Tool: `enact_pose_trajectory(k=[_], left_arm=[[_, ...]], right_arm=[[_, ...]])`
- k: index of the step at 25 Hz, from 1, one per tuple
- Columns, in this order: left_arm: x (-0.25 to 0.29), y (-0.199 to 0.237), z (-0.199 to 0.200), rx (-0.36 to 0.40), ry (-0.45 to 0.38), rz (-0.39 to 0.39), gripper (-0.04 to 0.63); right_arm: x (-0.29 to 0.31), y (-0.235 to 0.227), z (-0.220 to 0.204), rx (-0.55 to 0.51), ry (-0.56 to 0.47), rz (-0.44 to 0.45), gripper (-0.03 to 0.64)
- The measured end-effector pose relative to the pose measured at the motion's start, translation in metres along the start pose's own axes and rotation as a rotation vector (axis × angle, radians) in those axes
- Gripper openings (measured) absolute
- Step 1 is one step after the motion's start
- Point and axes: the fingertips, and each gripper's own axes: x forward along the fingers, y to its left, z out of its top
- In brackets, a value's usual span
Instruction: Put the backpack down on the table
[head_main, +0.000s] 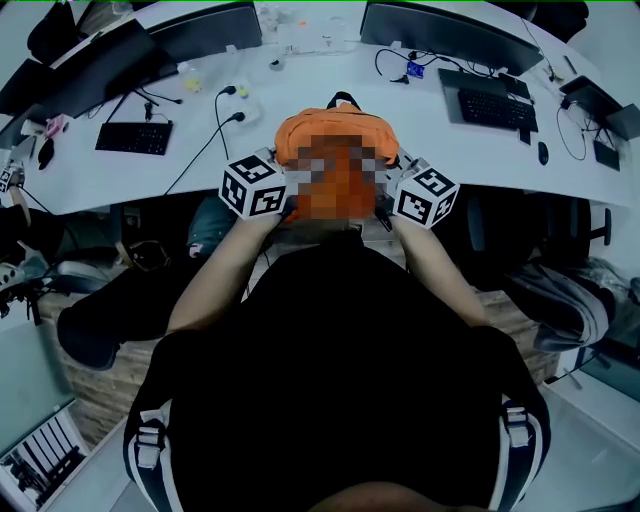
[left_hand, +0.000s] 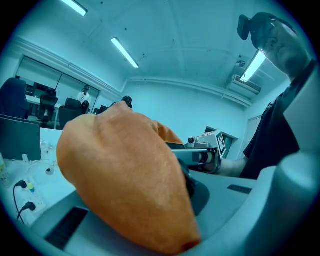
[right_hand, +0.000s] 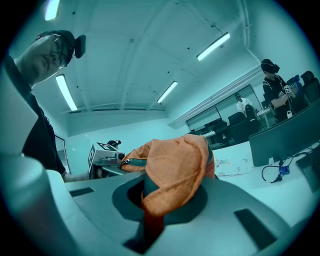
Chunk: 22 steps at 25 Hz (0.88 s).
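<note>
In the head view the orange backpack hangs over the near edge of the white table, held between my two grippers. A mosaic patch covers its lower part, and I cannot tell whether it rests on the table. My left gripper is shut on a bulging fold of the orange fabric. On the other side my right gripper is shut on a bunched fold of the backpack. Their marker cubes flank the bag, and the fingertips are hidden in the head view.
Black keyboards lie left and right of the bag, with monitors behind them. Cables and plugs run across the table just beyond the bag. A mouse sits far right. People stand in the background.
</note>
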Motion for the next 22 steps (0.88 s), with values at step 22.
enact_pose_trajectory(k=[22], left_arm=[[0.061, 0.057, 0.015, -0.076, 0.016, 0.041, 0.034]], right_arm=[[0.011, -0.085, 0.011, 0.025, 0.058, 0.075, 0.032]])
